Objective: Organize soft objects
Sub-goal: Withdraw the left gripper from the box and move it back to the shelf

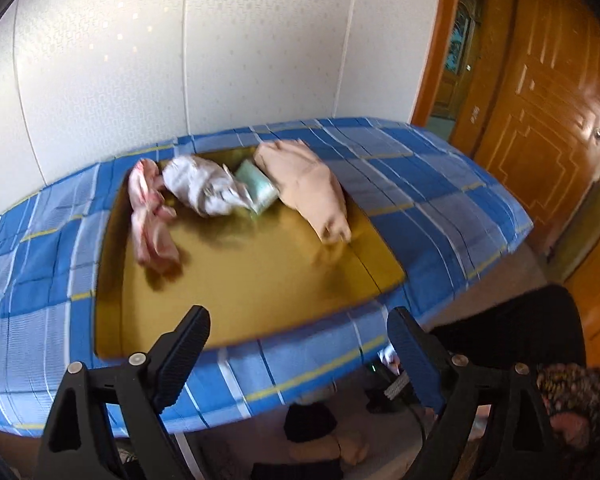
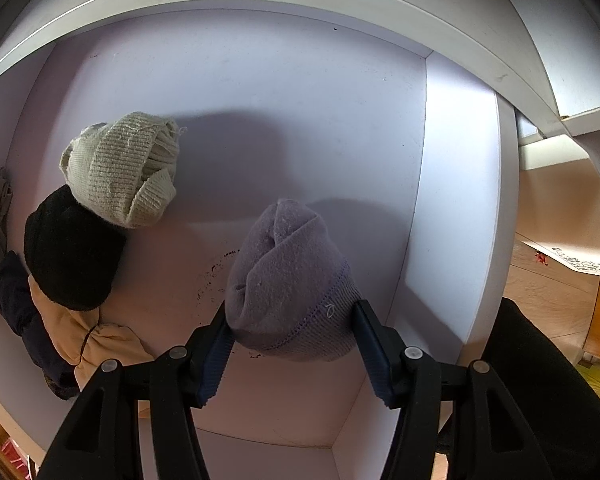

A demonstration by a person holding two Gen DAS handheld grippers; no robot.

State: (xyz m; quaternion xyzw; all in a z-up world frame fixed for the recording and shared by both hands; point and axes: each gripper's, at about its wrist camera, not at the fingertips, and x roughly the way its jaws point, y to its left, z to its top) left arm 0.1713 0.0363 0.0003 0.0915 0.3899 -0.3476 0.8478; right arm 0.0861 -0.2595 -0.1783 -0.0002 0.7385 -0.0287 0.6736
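Nearest to us in the left wrist view, our left tongs (image 1: 298, 354) stand spread wide with nothing between the pads, hanging over the near edge of the tabletop (image 1: 439, 184), which is draped in a blue checked cloth. Ahead of these tongs lies a gold-coloured board (image 1: 260, 272) set on the cloth. At its far end, well apart from the tongs, four soft things sit in a row: a pink crumpled cloth (image 1: 150, 216) to the far left, a white bundled cloth (image 1: 204, 190) just beside it, a small pale green packet (image 1: 258, 188) touching the white bundle, and a beige folded garment (image 1: 305, 184) to the far right, one end reaching toward us across the board. This view is somewhat blurred, so we cannot tell finer detail.

In the right wrist view, our right tongs (image 2: 290, 354) pinch a lavender knitted roll (image 2: 292, 284), both pads pressed into its ribbed end, just above the floor of a white compartment (image 2: 300, 112). Ahead and to the left of these tongs, apart from the held roll, lies a cream ribbed knit roll (image 2: 124, 172), touching a black soft bundle (image 2: 72, 252) nearer to us. Left of the tongs, under the black bundle, rests a tan cloth bundle tied with a dark band (image 2: 100, 344), beside a dark navy cloth (image 2: 20, 308) at the compartment's left edge.
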